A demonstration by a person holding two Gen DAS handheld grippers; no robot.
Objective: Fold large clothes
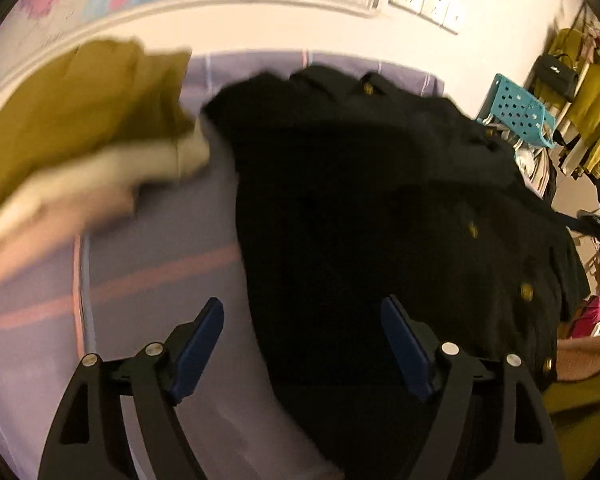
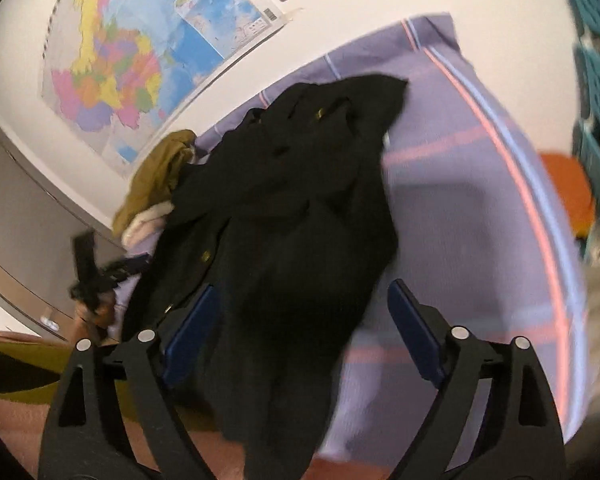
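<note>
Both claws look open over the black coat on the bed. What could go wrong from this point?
1. The black coat lies bunched and creased on the purple sheet; either open claw, left claw or right claw, could pinch several layers at once.
2. The mustard garment sits right beside the coat and might get dragged along.
3. Both views are motion-blurred, so aiming at an edge looks unreliable.

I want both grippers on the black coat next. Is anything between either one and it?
Nothing visible. The black coat lies straight ahead of the open left gripper and right gripper; the mustard garment sits off to its side.
</note>
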